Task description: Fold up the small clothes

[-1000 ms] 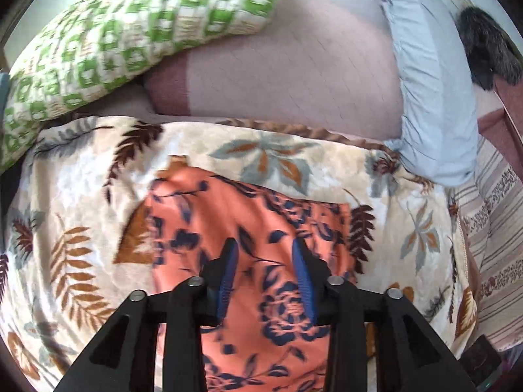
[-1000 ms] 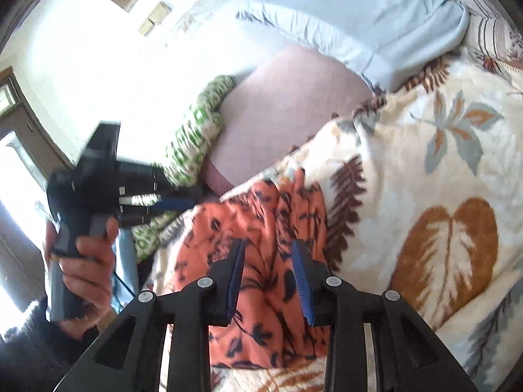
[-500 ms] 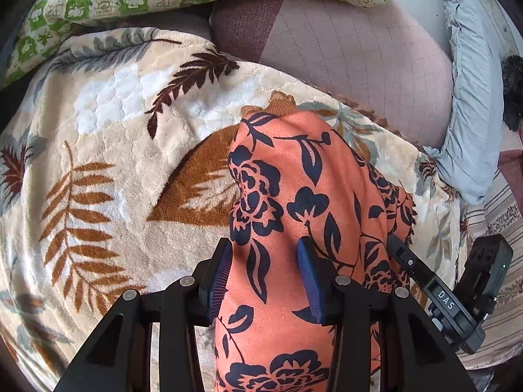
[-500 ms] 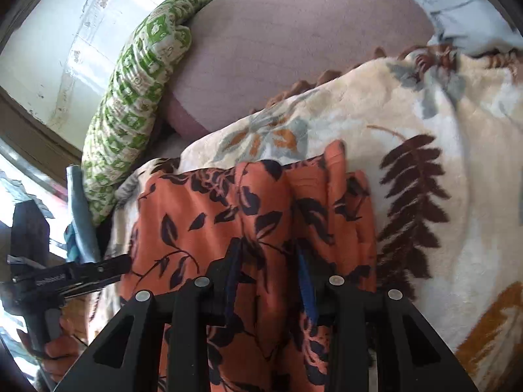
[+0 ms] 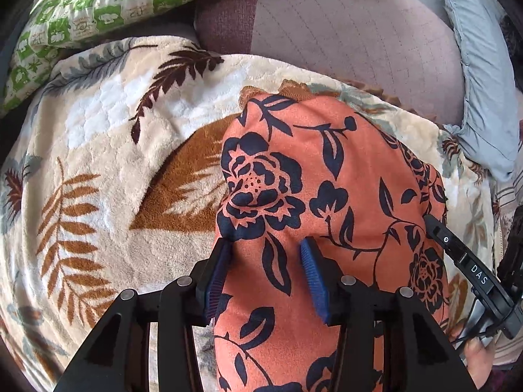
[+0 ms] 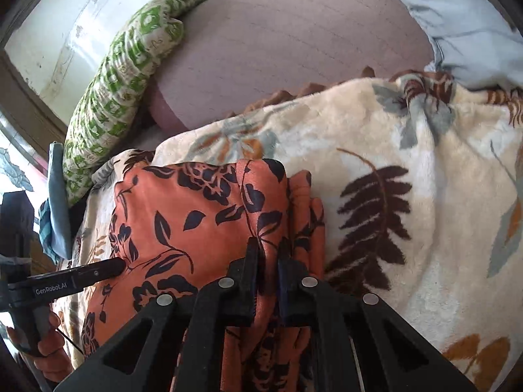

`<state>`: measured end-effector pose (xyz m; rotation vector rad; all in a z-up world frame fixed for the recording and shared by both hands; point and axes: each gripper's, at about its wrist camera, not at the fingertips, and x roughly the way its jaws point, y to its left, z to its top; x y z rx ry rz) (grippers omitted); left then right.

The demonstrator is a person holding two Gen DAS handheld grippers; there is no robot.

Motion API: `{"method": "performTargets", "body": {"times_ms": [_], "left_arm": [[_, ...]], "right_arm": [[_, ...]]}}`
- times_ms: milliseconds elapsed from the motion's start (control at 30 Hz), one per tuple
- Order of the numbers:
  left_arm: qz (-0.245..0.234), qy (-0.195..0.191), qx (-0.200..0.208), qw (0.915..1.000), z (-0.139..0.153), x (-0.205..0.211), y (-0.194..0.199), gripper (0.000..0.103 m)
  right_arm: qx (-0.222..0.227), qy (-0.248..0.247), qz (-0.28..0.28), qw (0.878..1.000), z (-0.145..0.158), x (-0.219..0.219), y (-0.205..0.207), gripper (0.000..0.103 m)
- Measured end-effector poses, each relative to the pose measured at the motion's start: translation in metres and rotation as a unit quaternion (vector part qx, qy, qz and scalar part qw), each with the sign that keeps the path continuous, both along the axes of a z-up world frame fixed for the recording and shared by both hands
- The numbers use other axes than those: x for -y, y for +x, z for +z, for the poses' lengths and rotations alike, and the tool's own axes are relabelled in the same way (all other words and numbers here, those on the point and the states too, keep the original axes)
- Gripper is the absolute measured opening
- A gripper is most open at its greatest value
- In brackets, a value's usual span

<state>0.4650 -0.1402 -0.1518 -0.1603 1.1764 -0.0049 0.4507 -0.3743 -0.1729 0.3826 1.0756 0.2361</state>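
1. Both tools have come down close over the orange floral garment (image 5: 343, 176) since a second ago; back then the right tool hung further off with its jaws apart and the left tool was raised beside it in the person's hand.
2. Left tool (image 5: 268, 251): its jaws are opening, spread astride a raised hump of the orange cloth. The fabric passes between the blue pads (image 5: 312, 274), and the left pad sits at the cloth's left edge.
3. Right tool (image 6: 268, 254): jaws pressed together, pinching a fold of the garment where the smooth printed panel meets a bunched, pleated strip on its right side.
4. The garment lies on a cream blanket (image 5: 98, 170) with brown and grey leaf prints. Its far end, with a brownish trim, points towards a pink quilted cushion (image 5: 343, 32).
5. In the right wrist view the left tool's finger (image 6: 81, 276) reaches in from the left edge and its tip touches the garment's left part; a hand (image 6: 49, 343) grips its handle below.
6. In the left wrist view the right tool's finger (image 5: 457, 254) lies along the garment's right edge.
7. A green-and-white patterned pillow (image 5: 114, 9) lies behind the blanket to the left, a pale blue pillow (image 5: 483, 81) to the right.
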Motion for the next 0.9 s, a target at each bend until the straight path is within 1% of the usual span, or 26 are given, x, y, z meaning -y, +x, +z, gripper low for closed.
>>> {"method": "performTargets", "body": {"times_ms": [67,100,133,167,233,267,300,333,433,500,533,567,600,633,667,700,733,767,800,867,900], "left_arm": [[-0.003,-0.001,0.0,1.0,0.005,0.0,-0.002,0.045],[-0.004,-0.003,0.002,1.0,0.011,-0.001,-0.007,0.044],[-0.004,-0.006,0.008,0.9999,0.018,-0.004,-0.013,0.044],[-0.005,-0.009,0.018,0.9998,0.028,-0.007,-0.026,0.044],[-0.001,-0.008,0.044,0.999,0.041,-0.013,-0.052,0.044],[-0.004,-0.008,0.053,0.9986,0.043,-0.013,-0.065,0.044],[-0.004,-0.005,0.055,0.9985,0.043,-0.013,-0.076,0.044],[-0.004,-0.007,0.056,0.9984,0.04,-0.012,-0.085,0.044],[-0.015,-0.016,0.037,0.9991,0.023,-0.004,-0.103,0.044],[-0.013,-0.002,0.02,0.9997,0.007,0.0,-0.103,0.045],[-0.009,0.006,0.009,0.9999,0.0,0.002,-0.101,0.049],[-0.007,0.005,0.001,1.0,-0.003,0.0,-0.096,0.05],[-0.004,-0.004,0.001,1.0,-0.002,-0.002,-0.095,0.05],[-0.003,-0.016,0.004,0.9999,0.001,-0.005,-0.096,0.05],[-0.003,-0.024,0.006,0.9997,0.002,-0.009,-0.096,0.05],[-0.004,-0.028,0.001,0.9996,-0.002,-0.011,-0.094,0.052],[-0.003,-0.031,-0.007,0.9995,-0.009,-0.012,-0.089,0.058],[0.004,-0.037,-0.014,0.9992,-0.017,-0.014,-0.087,0.06],[0.013,-0.051,-0.016,0.9985,-0.021,-0.02,-0.086,0.061],[0.025,-0.086,-0.014,0.9959,-0.018,-0.031,-0.089,0.059],[0.025,-0.093,-0.015,0.9953,-0.015,-0.035,-0.092,0.058]], "right_arm": [[-0.006,0.015,-0.001,1.0,0.004,0.004,0.0,0.01],[-0.004,0.02,-0.005,1.0,0.01,0.006,-0.003,0.014],[0.006,0.024,-0.009,1.0,0.02,0.01,-0.008,0.019],[0.02,0.026,-0.008,0.999,0.032,0.013,-0.016,0.02],[0.049,0.053,0.01,0.997,0.053,0.014,-0.034,0.02],[0.057,0.063,0.02,0.996,0.06,0.012,-0.043,0.021],[0.055,0.066,0.033,0.996,0.063,0.006,-0.05,0.025],[0.052,0.063,0.046,0.996,0.065,-0.001,-0.055,0.026],[0.04,0.028,0.086,0.995,0.055,-0.025,-0.072,0.026],[0.023,-0.021,0.097,0.995,0.038,-0.036,-0.077,0.023],[0.013,-0.04,0.103,0.994,0.029,-0.04,-0.078,0.02],[0.012,-0.057,0.108,0.992,0.024,-0.041,-0.08,0.014],[0.02,-0.074,0.111,0.991,0.025,-0.041,-0.082,0.005],[0.024,-0.084,0.11,0.99,0.028,-0.039,-0.082,0.002],[0.023,-0.079,0.109,0.991,0.029,-0.036,-0.083,0.001],[0.022,-0.071,0.107,0.992,0.026,-0.031,-0.084,0.0],[0.015,-0.065,0.103,0.992,0.019,-0.028,-0.083,0.0],[0.006,-0.055,0.098,0.994,0.012,-0.024,-0.082,0.0],[0.001,-0.04,0.089,0.995,0.01,-0.021,-0.082,0.0],[-0.011,-0.003,0.066,0.998,0.017,-0.013,-0.081,0.0],[-0.011,0.022,0.059,0.998,0.023,-0.008,-0.084,0.006]]}}
